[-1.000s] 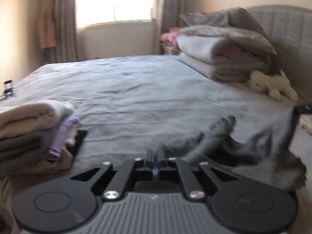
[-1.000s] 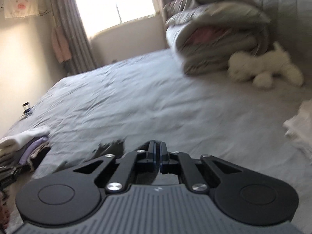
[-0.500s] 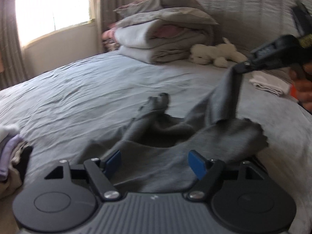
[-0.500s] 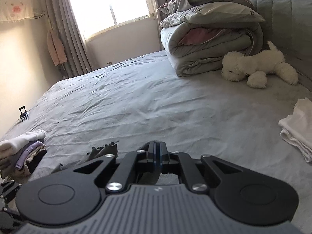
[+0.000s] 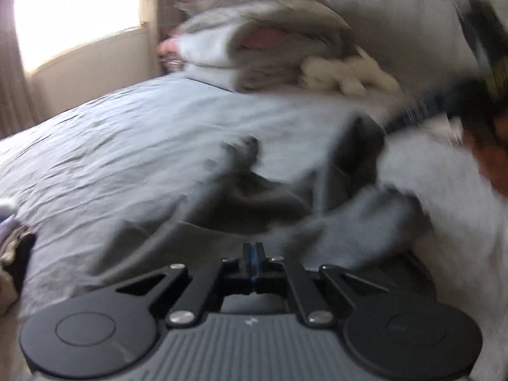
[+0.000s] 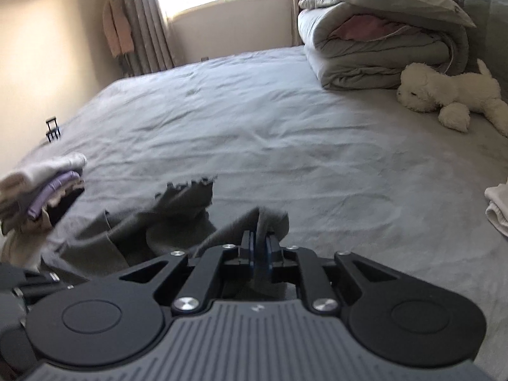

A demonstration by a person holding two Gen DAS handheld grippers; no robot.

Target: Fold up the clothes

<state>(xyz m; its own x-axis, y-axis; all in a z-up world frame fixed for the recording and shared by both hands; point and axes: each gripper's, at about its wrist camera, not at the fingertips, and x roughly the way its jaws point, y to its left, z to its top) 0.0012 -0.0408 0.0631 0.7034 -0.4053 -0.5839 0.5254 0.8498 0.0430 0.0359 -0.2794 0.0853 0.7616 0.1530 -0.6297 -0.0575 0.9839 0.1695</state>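
Note:
A dark grey garment (image 6: pixel 165 222) lies crumpled on the grey bed sheet (image 6: pixel 285 146), near its front edge. My right gripper (image 6: pixel 261 247) has a raised fold of this garment between its blue pads, and its jaws are opening slightly. In the blurred left wrist view the garment (image 5: pixel 254 197) spreads just ahead of my left gripper (image 5: pixel 253 252), whose fingers are pressed together at the cloth's near edge. The right gripper (image 5: pixel 390 127) shows there as a dark blur at the upper right, holding up a strip of the cloth.
A stack of folded clothes (image 6: pixel 44 184) sits at the bed's left edge. A rolled duvet (image 6: pixel 381 41) and a white plush dog (image 6: pixel 451 95) lie at the headboard end. Folded white cloth (image 6: pixel 498 209) rests at the right. A small black object (image 6: pixel 53 128) stands far left.
My left gripper swung right, spread its jaws over the garment's near edge, then closed. My right gripper sank toward the bed with the cloth, and its pads parted a little.

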